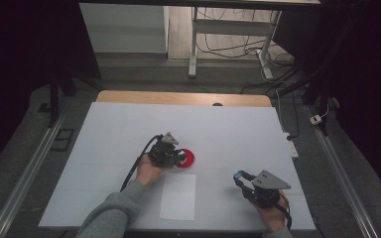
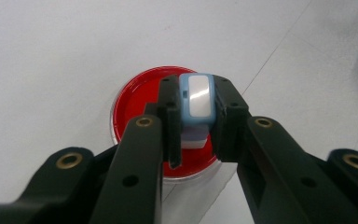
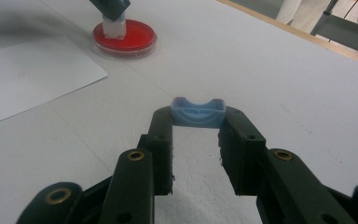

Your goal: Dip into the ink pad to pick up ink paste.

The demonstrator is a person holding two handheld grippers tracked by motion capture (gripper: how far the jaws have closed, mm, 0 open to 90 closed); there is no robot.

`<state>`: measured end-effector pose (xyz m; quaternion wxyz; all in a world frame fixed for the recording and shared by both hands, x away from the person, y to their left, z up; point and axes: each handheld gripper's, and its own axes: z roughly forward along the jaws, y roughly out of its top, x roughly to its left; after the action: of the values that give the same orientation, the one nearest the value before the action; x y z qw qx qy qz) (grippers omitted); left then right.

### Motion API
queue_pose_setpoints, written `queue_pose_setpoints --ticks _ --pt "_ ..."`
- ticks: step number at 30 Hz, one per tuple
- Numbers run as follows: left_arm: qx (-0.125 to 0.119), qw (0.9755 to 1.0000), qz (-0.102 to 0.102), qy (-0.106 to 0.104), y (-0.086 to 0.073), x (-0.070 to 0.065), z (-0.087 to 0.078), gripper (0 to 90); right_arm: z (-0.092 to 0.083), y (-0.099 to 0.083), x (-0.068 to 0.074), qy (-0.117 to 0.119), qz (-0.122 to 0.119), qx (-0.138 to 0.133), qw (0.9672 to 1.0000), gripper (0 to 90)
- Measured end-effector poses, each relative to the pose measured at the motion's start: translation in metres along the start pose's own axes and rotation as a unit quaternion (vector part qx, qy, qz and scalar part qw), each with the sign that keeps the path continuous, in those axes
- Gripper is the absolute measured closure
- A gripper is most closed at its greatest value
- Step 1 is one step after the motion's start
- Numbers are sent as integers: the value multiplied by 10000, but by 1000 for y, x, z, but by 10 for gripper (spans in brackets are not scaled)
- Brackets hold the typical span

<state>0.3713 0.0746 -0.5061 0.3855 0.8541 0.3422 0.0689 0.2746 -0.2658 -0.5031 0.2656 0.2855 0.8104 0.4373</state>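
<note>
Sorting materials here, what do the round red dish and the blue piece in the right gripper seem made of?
Round red dish: likely glossy plastic, clear rim around red, light glints. Small blue curved piece: probably matte moulded plastic or rubber, with faint layered lines; hard to say which.

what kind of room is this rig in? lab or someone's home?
Probably a lab or recording workspace: a white-covered wooden table lit amid dark surroundings, a white-legged height-adjustable desk frame behind it, and loose black cables with a white power strip on grey floor.

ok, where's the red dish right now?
The red dish sits mid-table in the high view, directly under the left gripper, just beyond the far edge of the white paper sheet. The left gripper holds a blue-and-white block over it.
</note>
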Motion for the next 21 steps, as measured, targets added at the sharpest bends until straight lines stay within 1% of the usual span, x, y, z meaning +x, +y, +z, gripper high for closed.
queue_pose_setpoints --ticks 4,8,12,21 --pt "-5 10000 10 5 0 0 0 754 0 0 0 -1 3 1 10000 659" --pt "-22 10000 -23 -34 -1 1 1 755 0 0 0 1 -2 -2 10000 659" --pt "-19 10000 13 12 -1 -1 1 755 0 0 0 0 3 -9 10000 659" --pt "-25 10000 20 18 -2 -1 1 755 0 0 0 -9 0 -10 10000 659"
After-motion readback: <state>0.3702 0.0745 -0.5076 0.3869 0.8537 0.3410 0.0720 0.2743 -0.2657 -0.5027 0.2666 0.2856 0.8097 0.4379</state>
